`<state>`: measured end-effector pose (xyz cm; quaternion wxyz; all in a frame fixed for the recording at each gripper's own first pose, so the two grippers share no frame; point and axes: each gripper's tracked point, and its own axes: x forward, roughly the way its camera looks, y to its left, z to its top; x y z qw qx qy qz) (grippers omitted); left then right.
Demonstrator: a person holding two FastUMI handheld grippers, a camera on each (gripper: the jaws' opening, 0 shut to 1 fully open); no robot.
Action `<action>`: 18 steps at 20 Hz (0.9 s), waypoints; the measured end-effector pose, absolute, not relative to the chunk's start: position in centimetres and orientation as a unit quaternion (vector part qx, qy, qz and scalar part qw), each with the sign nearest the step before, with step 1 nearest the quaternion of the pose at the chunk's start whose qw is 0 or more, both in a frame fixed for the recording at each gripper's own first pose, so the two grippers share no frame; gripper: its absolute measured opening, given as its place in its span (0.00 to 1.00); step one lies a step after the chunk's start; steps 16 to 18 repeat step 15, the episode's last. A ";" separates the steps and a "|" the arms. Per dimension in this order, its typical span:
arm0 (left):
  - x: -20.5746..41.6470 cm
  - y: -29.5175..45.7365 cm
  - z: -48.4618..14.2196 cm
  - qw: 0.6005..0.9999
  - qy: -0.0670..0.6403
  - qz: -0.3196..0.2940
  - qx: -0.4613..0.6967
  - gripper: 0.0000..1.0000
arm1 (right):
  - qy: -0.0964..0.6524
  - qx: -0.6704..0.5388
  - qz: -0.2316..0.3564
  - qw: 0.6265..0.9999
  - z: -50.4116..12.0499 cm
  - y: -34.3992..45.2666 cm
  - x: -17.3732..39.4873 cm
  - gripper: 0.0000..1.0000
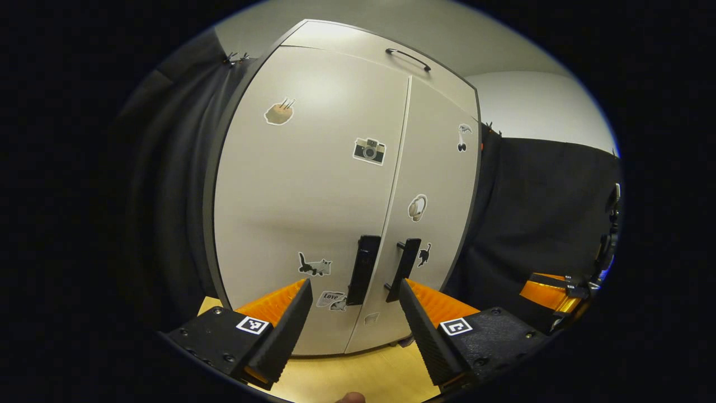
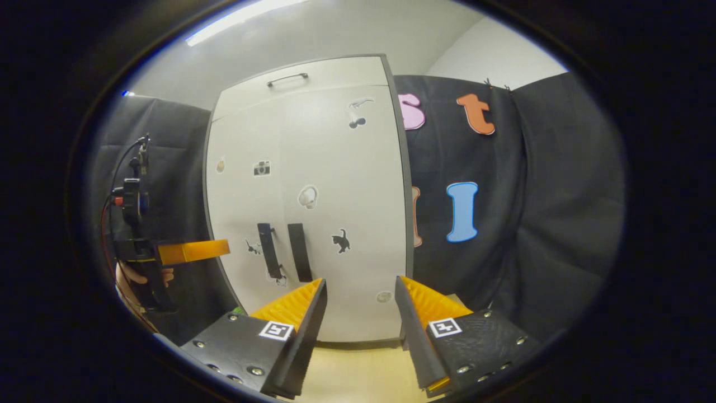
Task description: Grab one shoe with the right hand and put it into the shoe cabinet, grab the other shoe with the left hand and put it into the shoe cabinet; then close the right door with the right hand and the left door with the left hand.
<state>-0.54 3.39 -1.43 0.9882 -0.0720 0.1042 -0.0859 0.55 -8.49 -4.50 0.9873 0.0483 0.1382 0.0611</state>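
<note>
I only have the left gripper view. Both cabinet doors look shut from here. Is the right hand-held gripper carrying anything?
Observer: No. In the right gripper view the right hand-held gripper is open, with nothing between its fingers.
Operator: Is it touching the right door?
Observer: It appears not. Bare floor shows between its fingers and the foot of the right door.
Operator: How does my left one look from there?
Observer: The left hand-held gripper sits in a hand, held level at about the height of the door handles.

Black cloth wall (image 2: 559,196) behind; pale wooden floor (image 1: 358,375) below; white ceiling (image 2: 335,33) with strip light (image 2: 240,19).
</note>
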 end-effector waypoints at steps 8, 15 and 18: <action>-2.0 3.5 -0.9 0.990 0.098 -0.081 -0.068 0.95 | 0.143 0.051 0.067 0.986 -4.9 -8.0 -0.1 0.70; -2.8 3.8 -0.2 0.991 0.090 -0.075 -0.068 0.95 | 0.137 0.053 0.065 0.987 -4.2 -8.2 -0.5 0.73; -2.8 3.8 -0.2 0.991 0.090 -0.075 -0.068 0.95 | 0.137 0.053 0.065 0.987 -4.2 -8.2 -0.5 0.73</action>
